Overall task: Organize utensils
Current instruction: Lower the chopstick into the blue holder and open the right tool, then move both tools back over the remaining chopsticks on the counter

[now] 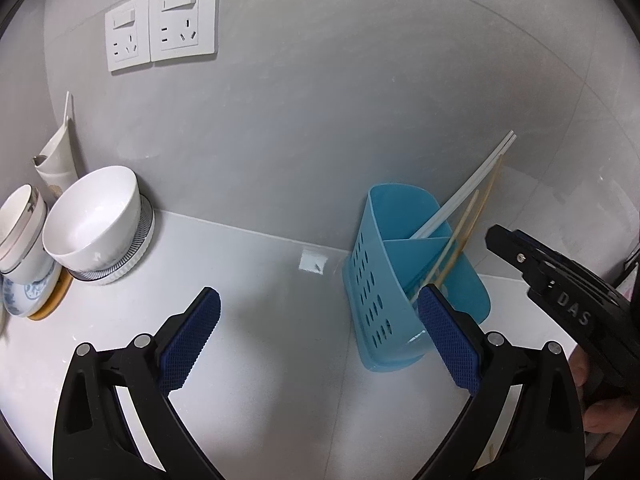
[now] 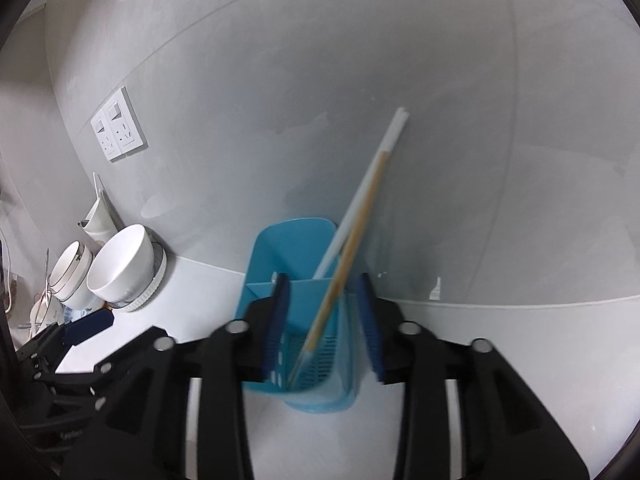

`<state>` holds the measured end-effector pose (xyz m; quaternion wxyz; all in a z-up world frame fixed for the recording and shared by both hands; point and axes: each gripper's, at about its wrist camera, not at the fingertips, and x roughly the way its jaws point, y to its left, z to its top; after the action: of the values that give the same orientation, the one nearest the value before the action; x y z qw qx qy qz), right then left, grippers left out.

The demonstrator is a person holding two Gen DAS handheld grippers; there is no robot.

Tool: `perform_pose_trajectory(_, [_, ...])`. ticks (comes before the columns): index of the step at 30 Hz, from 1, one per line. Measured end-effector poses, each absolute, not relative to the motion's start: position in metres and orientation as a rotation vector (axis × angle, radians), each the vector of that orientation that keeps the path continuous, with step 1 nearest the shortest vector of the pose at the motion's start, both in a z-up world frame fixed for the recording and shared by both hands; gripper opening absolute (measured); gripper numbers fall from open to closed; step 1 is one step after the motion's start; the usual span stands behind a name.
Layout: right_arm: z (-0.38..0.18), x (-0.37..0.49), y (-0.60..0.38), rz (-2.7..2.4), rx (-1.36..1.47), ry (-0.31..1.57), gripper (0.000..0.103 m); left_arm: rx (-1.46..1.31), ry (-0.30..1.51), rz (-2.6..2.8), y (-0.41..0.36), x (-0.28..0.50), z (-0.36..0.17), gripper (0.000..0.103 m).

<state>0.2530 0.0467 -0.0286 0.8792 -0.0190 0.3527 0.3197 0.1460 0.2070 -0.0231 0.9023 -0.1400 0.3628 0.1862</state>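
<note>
A blue perforated utensil holder (image 1: 384, 280) (image 2: 296, 248) stands on the white counter against the grey wall. White chopsticks (image 1: 472, 180) (image 2: 380, 160) and wooden chopsticks (image 1: 468, 224) (image 2: 360, 220) lean in it toward the upper right. My right gripper (image 2: 322, 284) hovers over the holder's near compartment. Its jaws are apart, with the chopsticks passing between them untouched by the pads. In the left wrist view the right gripper (image 1: 494, 238) comes in from the right beside the holder. My left gripper (image 1: 320, 292) is open and empty just left of the holder, and shows at the lower left (image 2: 96, 322).
A white bowl (image 1: 96, 216) on a ribbed dish and a stack of patterned bowls (image 1: 20, 232) sit at the left by the wall. A white scoop-like item (image 1: 56, 160) leans behind them. Two wall sockets (image 1: 164, 20) are above. Bare counter (image 1: 260, 320) lies between bowls and holder.
</note>
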Motion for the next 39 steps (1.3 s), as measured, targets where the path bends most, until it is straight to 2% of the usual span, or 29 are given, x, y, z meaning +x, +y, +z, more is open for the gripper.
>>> perform_pose_trajectory(7, [-0.018, 0.239, 0.006, 0.587, -0.093, 0.740, 0.072, -0.294, 0.753, 0.370, 0.193, 0.139, -0.018, 0.097])
perform_pose_trajectory(13, [-0.019, 0.228, -0.037, 0.517, -0.112, 0.757, 0.095, -0.293, 0.783, 0.333, 0.166, 0.133, -0.020, 0.097])
perform_pose_trajectory(23, [-0.035, 0.203, -0.103, 0.420, -0.138, 0.814, 0.095, -0.276, 0.855, 0.254, 0.115, 0.119, -0.039, 0.097])
perform_pose_trajectory(39, [-0.094, 0.161, -0.176, 0.332, -0.179, 1.006, 0.095, -0.297, 1.052, 0.200, 0.056, 0.093, -0.099, 0.097])
